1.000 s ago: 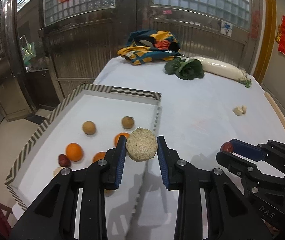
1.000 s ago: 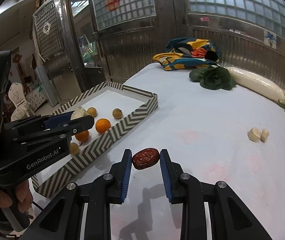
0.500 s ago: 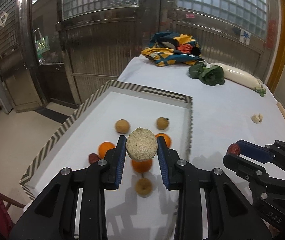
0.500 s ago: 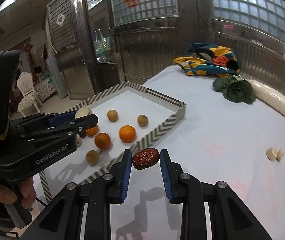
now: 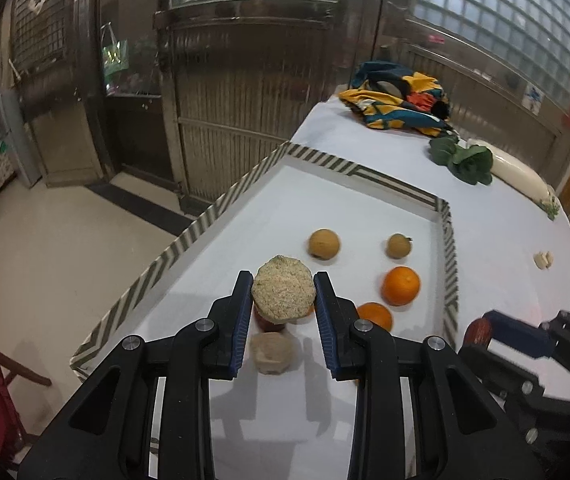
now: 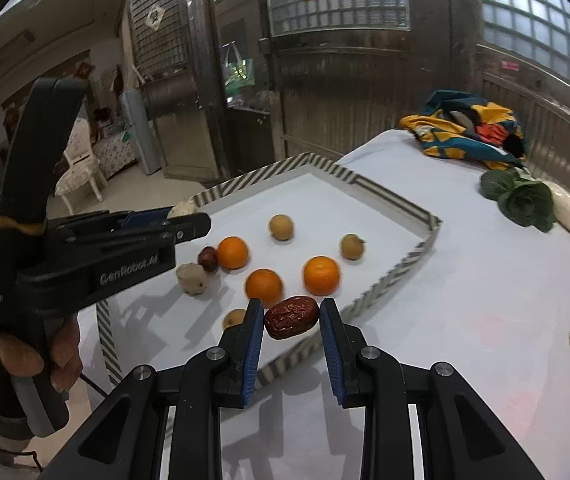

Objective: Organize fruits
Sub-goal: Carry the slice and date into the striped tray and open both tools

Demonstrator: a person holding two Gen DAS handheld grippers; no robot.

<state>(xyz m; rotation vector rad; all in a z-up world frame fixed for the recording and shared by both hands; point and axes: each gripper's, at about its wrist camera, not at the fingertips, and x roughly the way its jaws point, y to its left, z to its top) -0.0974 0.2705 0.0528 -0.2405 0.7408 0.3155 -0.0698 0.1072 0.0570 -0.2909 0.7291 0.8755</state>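
Both hands have carried their loads sideways over the striped tray [image 5: 221, 208], so the left gripper [image 5: 284, 300] clamps the rough pale fruit [image 5: 284, 293] above the tray floor and the right gripper [image 6: 291, 322] clamps the red date [image 6: 291, 317] above its near rim, ready for release

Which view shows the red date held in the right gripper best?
The right wrist view: the red date sits centred and sharp between the right gripper pads. The left wrist view shows only its blurred tip at the lower right edge.

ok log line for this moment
left gripper: shut on speckled beige round fruit | right gripper: shut on wrinkled red date | both over striped-rim tray
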